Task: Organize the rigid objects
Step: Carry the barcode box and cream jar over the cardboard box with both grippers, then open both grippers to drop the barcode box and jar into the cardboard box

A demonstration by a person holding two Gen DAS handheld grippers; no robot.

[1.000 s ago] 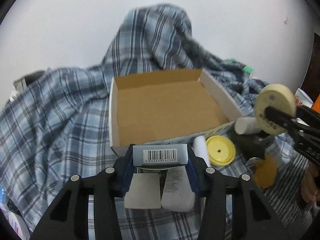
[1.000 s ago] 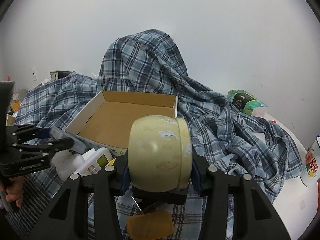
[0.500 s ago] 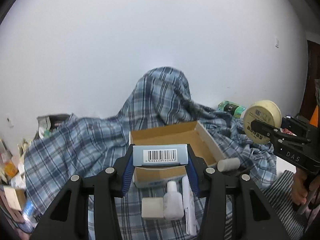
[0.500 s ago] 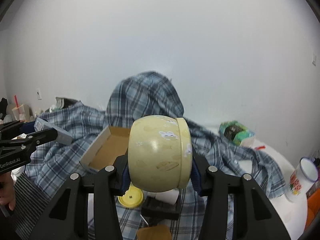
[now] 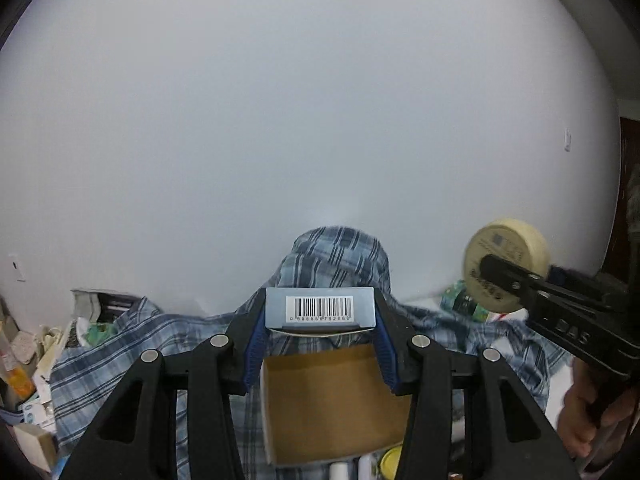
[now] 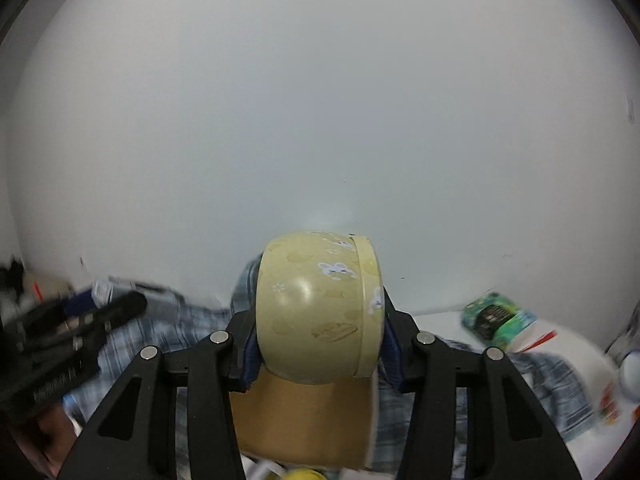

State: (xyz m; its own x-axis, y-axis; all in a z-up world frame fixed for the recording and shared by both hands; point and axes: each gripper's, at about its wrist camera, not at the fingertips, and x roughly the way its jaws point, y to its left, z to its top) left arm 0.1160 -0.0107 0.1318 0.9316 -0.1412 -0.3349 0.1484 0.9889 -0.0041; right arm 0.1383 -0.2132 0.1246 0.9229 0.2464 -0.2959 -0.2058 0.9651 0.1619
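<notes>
1. Yellow tin [image 6: 318, 316], round and glossy with rabbit prints, sits clamped in the right gripper [image 6: 318, 344], held high above the cardboard box [image 6: 304, 420].
2. Left gripper [image 5: 320, 346] clamps a small barcoded carton [image 5: 320, 308] over the same open box on plaid cloth [image 5: 132, 352].
3. Judged mid-carry; next, lower each into the box.

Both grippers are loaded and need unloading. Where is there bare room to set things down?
The cardboard box floor looks bare between its walls. Crowded: small items along its near edge, clutter on the plaid cloth at left.
</notes>
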